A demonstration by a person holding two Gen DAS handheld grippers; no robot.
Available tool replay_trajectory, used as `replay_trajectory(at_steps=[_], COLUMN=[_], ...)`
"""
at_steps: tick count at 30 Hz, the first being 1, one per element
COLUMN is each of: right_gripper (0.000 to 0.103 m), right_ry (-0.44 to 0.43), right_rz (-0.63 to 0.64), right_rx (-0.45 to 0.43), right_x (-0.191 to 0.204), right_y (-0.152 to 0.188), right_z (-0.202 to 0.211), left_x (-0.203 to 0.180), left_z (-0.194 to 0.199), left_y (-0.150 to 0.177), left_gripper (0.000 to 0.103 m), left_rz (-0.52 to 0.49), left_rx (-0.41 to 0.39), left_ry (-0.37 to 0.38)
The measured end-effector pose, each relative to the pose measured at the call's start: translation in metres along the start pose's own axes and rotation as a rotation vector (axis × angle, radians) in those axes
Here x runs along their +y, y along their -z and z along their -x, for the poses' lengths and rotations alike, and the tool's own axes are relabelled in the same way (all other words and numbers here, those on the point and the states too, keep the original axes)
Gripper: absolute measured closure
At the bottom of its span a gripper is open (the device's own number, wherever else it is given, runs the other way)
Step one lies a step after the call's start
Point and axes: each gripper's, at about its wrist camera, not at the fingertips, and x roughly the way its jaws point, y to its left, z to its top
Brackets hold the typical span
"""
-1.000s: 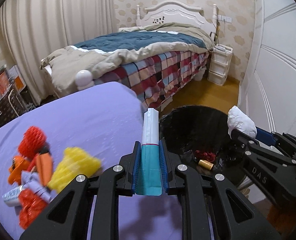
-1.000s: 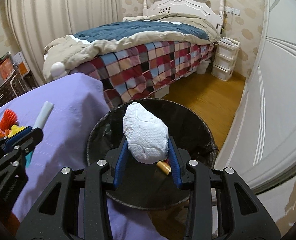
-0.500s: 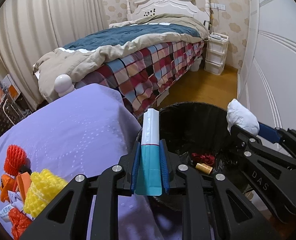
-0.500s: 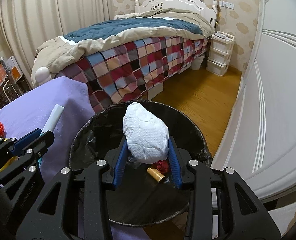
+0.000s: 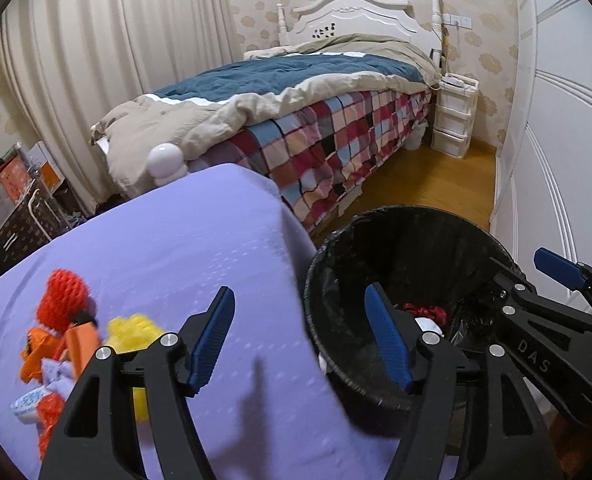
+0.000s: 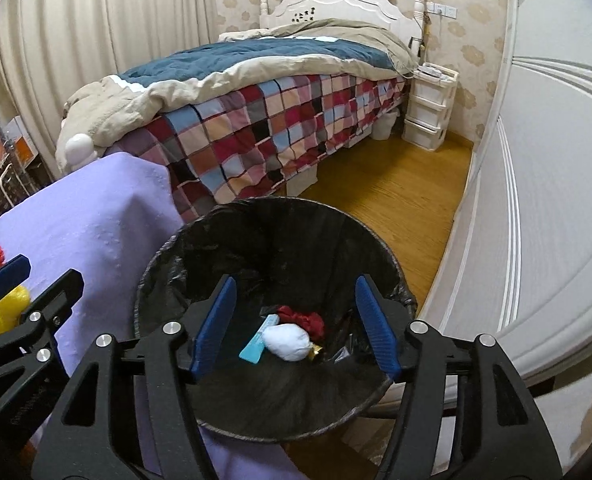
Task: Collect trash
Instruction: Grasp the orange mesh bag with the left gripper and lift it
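- Left gripper (image 5: 299, 334): jaws have just been opening and stand apart, nothing between them, over the edge where table and bin meet.
- Right gripper (image 6: 296, 324): jaws have just been opening, released, empty, above the black-lined round trash bin (image 6: 164, 256).
- Dropped white crumpled paper wad (image 6: 288, 342) and teal-and-white flat wrapper (image 6: 258, 342) lie in the bin bottom.
- Remaining pile of red, orange and yellow foam-net trash (image 5: 72, 332) lies on the purple-clothed table (image 5: 184, 240), left of both grippers; the left gripper is nearer.
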Motion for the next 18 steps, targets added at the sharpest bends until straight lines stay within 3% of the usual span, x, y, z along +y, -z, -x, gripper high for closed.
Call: replay_trajectory(at_steps=[9,18], right_gripper=[0.039,0.036], right_ry=[-0.085,-0.163], right_rz=[0.035,0.115], right_rx=[-0.028,-0.035], right_x=[0.040,0.095], right_y=[0.012,0.034], right_z=[0.039,0.067], left_x=[0.055,0.120], left_z=[0.049,0.078], left_y=[0.032,0.079], left_gripper=[0.037,0.034], left_rz=[0.063,0.169], left_rx=[-0.028,0.001], left_ry=[-0.085,-0.181])
